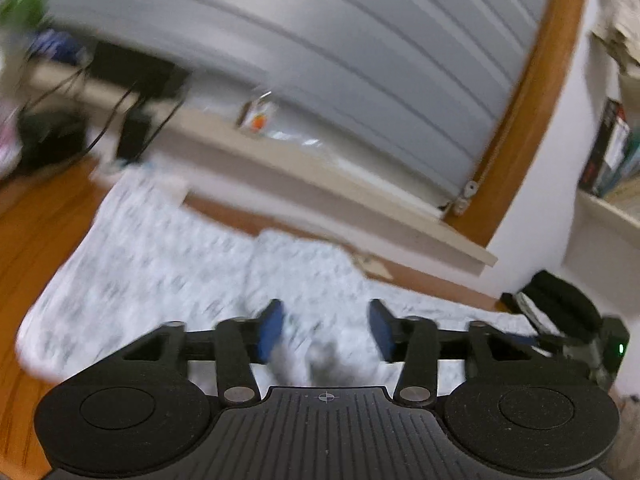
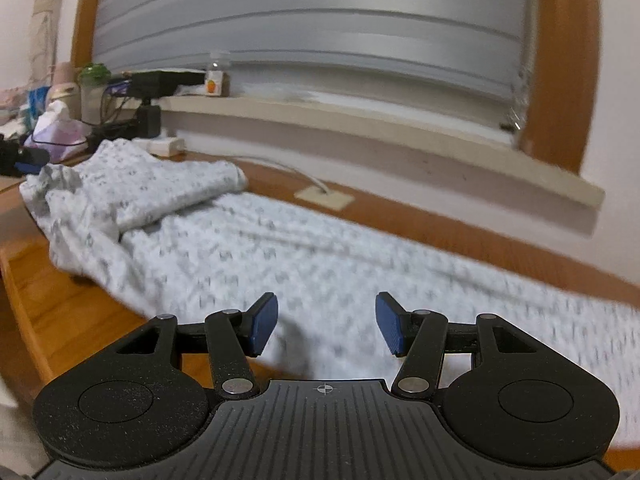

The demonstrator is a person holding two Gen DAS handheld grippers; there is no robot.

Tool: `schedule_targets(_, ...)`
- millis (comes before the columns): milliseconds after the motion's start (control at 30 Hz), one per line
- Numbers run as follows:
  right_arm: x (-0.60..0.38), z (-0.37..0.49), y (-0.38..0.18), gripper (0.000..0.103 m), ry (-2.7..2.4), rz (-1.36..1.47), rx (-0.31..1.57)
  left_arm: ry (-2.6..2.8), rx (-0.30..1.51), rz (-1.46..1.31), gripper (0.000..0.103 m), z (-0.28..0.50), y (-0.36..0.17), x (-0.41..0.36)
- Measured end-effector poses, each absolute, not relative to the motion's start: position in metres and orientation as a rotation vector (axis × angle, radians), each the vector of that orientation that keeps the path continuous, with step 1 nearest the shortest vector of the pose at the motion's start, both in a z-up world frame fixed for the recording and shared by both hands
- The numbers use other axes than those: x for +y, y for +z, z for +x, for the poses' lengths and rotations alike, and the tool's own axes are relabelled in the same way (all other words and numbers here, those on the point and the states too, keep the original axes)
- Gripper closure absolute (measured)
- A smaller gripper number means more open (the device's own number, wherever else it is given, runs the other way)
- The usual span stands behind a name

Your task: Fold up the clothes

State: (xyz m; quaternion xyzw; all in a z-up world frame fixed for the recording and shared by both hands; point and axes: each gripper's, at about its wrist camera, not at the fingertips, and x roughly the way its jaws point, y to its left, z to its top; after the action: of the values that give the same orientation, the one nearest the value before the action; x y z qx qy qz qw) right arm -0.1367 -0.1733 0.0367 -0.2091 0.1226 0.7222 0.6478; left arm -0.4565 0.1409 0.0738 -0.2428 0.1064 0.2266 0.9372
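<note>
Both the left gripper point(image 1: 326, 330) and right gripper point(image 2: 326, 324) hovered with jaws spread and empty over the patterned white garment point(image 2: 248, 256) lying across the wooden table point(image 2: 80, 320), whose loosely folded far-left sleeve could slide undone.

Left gripper point(image 1: 326, 330) jaws apart, 2 blue pads point(image 1: 270, 332) clear, nothing pinched between them, tilted slightly down. Right gripper point(image 2: 326, 324) also parted, pads point(image 2: 390, 326) clear, nothing gripped, angled downward.
</note>
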Motion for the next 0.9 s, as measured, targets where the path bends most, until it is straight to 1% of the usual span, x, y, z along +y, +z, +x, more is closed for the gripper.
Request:
schedule_targets(133, -0.126, -0.133, 0.047, 0.049, 1.721, -0.497, 0.314, 0.423, 0.246, -0.354, 0.041, -0.408, 0.094, 0.130)
schedule_targets(200, -0.097, -0.133, 0.050, 0.050, 1.766, -0.511, 0.349, 0.403, 0.267, -0.266, 0.037, -0.380, 0.105, 0.119)
schedule_targets(267, -0.072, -0.136, 0.050, 0.050, 1.808, -0.534, 0.377, 0.347, 0.306, -0.169, 0.036, -0.354, 0.111, 0.103)
schedule_targets(300, -0.060, -0.137, 0.050, 0.050, 1.828, -0.549, 0.386, 0.318, 0.343, -0.133, 0.039, -0.341, 0.108, 0.095)
schedule_targets(433, -0.024, -0.139, 0.045, 0.050, 1.839, -0.590, 0.437, 0.229, 0.474, -0.032, 0.039, -0.309, 0.086, 0.065)
schedule_targets(567, -0.016, -0.135, 0.042, 0.050, 1.819, -0.593, 0.443, 0.184, 0.533, -0.041, 0.040, -0.308, 0.064, 0.048)
schedule_targets(733, -0.021, -0.132, 0.037, 0.049, 1.809, -0.621, 0.435, 0.173, 0.589, 0.009, 0.040, -0.311, 0.050, 0.037)
schedule_targets(800, -0.022, -0.131, 0.035, 0.049, 1.802, -0.642, 0.432, 0.168, 0.605, 0.012, 0.043, -0.308, 0.047, 0.040)
schedule_targets(900, -0.022, -0.127, 0.035, 0.049, 1.792, -0.641, 0.437, 0.162, 0.621, 0.012, 0.056, -0.300, 0.047, 0.044)
